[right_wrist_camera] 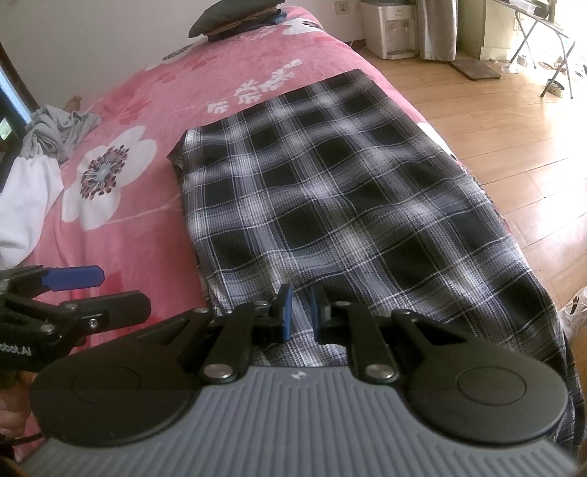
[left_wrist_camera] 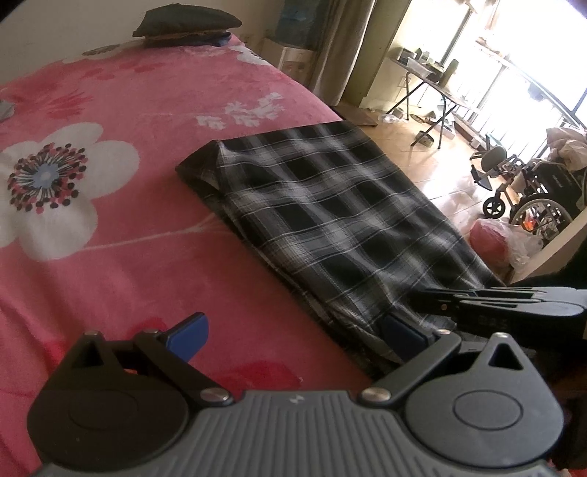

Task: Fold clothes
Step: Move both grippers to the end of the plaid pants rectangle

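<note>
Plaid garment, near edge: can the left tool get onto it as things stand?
Probably yes. The left tool stands open at the near edge of the plaid garment, one pad already at the cloth. Only the right tool, pinching that same edge close beside it, crowds the spot.

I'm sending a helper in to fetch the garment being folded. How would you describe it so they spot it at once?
Start at the bed with the pink floral blanket. Along its floor-side edge lies the plaid garment, spread flat. It is the only black-and-white checked cloth there, unlike the dark folded pile at the far end or the crumpled grey clothing opposite.
</note>
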A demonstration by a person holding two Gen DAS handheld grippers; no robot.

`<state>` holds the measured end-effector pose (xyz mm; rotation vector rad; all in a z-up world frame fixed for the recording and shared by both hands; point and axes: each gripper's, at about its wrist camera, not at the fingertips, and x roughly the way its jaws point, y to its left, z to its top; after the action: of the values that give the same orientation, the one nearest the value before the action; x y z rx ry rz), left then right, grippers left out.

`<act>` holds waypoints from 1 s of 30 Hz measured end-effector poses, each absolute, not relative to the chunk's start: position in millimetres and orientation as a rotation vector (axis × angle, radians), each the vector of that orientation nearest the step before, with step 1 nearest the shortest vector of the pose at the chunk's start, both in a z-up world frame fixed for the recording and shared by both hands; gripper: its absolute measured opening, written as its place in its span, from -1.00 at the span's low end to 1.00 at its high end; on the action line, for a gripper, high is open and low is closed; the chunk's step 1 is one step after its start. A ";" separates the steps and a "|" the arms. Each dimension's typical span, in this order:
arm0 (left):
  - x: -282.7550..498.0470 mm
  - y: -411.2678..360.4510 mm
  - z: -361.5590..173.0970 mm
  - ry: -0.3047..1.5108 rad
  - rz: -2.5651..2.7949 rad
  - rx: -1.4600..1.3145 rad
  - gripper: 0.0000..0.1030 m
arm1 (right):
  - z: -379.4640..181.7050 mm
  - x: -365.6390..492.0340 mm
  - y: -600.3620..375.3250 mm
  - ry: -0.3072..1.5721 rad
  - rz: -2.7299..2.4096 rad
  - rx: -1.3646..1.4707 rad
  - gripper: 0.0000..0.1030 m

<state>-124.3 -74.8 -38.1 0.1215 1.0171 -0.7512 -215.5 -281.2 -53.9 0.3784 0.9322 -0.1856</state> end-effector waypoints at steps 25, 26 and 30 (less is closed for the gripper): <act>-121.5 -78.6 -66.3 1.093 -0.634 0.217 0.98 | -55.5 -210.5 -276.2 0.929 -0.199 0.309 -0.80; -121.8 -79.1 -67.9 1.100 -0.631 0.221 0.98 | -55.8 -209.9 -275.5 0.928 -0.201 0.290 -0.80; -122.2 -80.0 -71.4 1.116 -0.617 0.225 0.98 | -63.1 -207.3 -274.1 0.945 -0.194 0.228 -0.80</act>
<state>-122.2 -80.0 -71.4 0.2248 1.1157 -0.6167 -207.3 -274.1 -63.1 0.2279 0.9451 -0.1943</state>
